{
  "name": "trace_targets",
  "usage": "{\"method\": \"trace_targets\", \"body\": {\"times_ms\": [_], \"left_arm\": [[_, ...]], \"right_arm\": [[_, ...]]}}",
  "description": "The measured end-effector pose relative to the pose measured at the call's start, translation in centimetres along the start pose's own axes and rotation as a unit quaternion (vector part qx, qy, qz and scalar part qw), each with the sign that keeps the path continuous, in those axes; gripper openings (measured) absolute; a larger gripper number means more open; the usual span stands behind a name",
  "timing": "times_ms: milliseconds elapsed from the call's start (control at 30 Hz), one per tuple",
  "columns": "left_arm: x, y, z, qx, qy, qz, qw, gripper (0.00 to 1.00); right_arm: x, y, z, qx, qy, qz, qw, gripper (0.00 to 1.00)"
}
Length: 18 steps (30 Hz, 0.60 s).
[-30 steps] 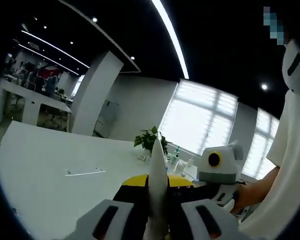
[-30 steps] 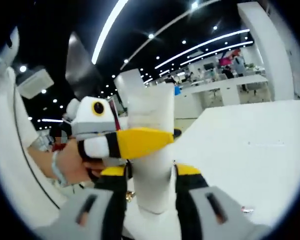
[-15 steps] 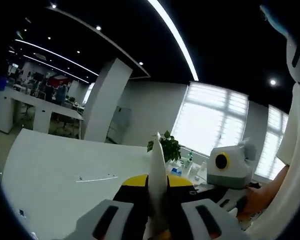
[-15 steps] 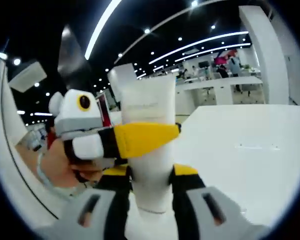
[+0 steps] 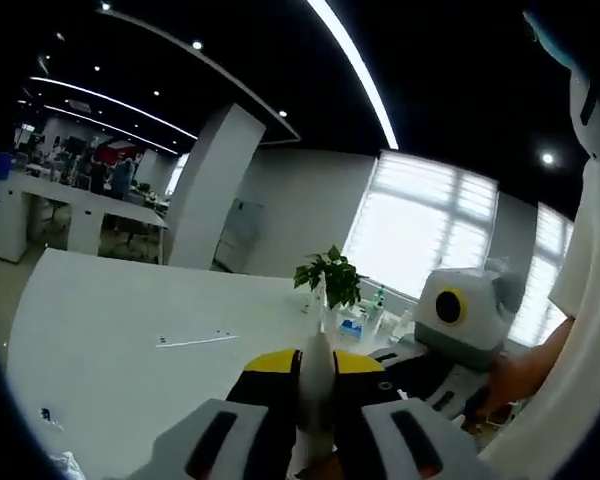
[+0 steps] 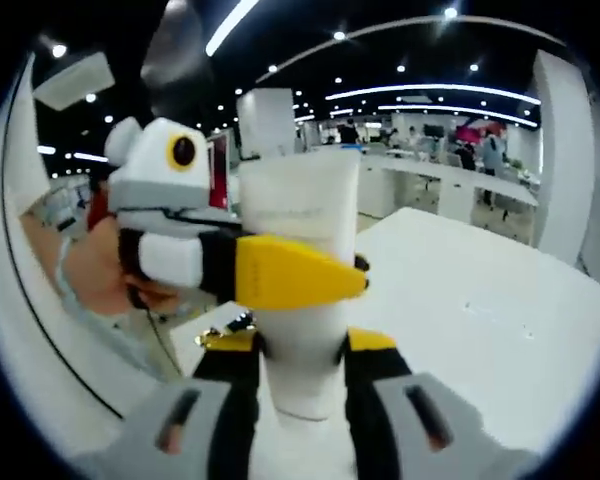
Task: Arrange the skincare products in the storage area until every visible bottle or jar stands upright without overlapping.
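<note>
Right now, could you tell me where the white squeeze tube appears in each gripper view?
Left gripper view: white squeeze tube seen edge-on, bottom centre, between the claw's yellow tips.
Right gripper view: tube broadside, centre, crossed by the other claw's yellow tip.
Shared landmark: the white table.

A wide white desk (image 5: 130, 350) spreads across the near ground in the left gripper view. Beyond it stands a broad white pillar (image 5: 212, 190), and to its right a pale wall with a large bright window (image 5: 420, 245). A green potted plant (image 5: 328, 276) sits at the desk's far edge. The ceiling is dark, crossed by a long light strip (image 5: 352, 65) and dotted with spotlights. In the right gripper view, more white counters (image 6: 450, 185) stand far off under curved ceiling lights (image 6: 435, 90).
</note>
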<state>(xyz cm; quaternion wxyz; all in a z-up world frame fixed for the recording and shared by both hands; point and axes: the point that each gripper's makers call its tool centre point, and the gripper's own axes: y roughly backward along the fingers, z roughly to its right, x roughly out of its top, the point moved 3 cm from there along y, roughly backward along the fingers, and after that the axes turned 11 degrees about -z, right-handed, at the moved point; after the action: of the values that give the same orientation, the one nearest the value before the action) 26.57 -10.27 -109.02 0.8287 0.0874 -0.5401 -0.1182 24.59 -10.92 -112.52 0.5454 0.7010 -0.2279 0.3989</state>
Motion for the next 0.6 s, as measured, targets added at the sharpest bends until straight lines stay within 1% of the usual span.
{"method": "trace_targets", "body": {"times_ms": [33, 67, 100, 200, 233, 267, 300, 367, 433, 567, 600], "left_arm": [[0.04, 0.03, -0.05, 0.001, 0.002, 0.001, 1.0000, 0.09], [0.11, 0.10, -0.32, 0.008, 0.019, 0.005, 0.9998, 0.09], [0.19, 0.17, -0.43, 0.012, 0.020, 0.008, 0.9997, 0.09], [0.28, 0.31, -0.37, 0.025, 0.009, 0.011, 0.9996, 0.09], [0.24, 0.38, -0.40, 0.035, 0.000, 0.012, 0.9993, 0.09], [0.21, 0.37, -0.39, 0.036, -0.003, 0.012, 0.9993, 0.09], [0.18, 0.37, -0.46, 0.036, -0.003, 0.011, 0.9993, 0.09], [0.05, 0.53, -0.88, 0.040, 0.014, 0.013, 0.9990, 0.09], [-0.01, 0.63, -0.97, 0.040, 0.017, 0.015, 0.9990, 0.10], [-0.30, 0.80, -1.02, 0.036, 0.021, 0.015, 0.9990, 0.11], [-0.42, 0.75, -1.01, 0.029, 0.032, 0.021, 0.9988, 0.12]], "right_arm": [[0.01, -0.01, 0.03, 0.001, -0.002, 0.002, 1.0000, 0.30], [0.08, -0.04, 0.02, 0.005, -0.012, 0.008, 0.9999, 0.30], [0.08, -0.02, 0.05, 0.003, -0.015, 0.007, 0.9999, 0.30], [0.18, -0.08, 0.14, 0.000, -0.014, 0.008, 0.9999, 0.31], [0.14, -0.22, 0.23, 0.002, -0.023, 0.006, 0.9997, 0.31], [0.12, -0.26, 0.21, 0.002, -0.024, 0.005, 0.9997, 0.31], [0.08, -0.33, 0.17, -0.001, -0.021, 0.003, 0.9998, 0.31], [-0.03, -0.44, 0.10, -0.009, -0.016, 0.000, 0.9998, 0.31], [-0.10, -0.43, 0.09, -0.014, -0.011, 0.000, 0.9998, 0.30], [-0.25, -0.42, -0.01, 0.006, -0.002, -0.003, 1.0000, 0.26], [-0.33, -0.46, 0.03, 0.007, 0.002, -0.007, 0.9999, 0.26]]}}
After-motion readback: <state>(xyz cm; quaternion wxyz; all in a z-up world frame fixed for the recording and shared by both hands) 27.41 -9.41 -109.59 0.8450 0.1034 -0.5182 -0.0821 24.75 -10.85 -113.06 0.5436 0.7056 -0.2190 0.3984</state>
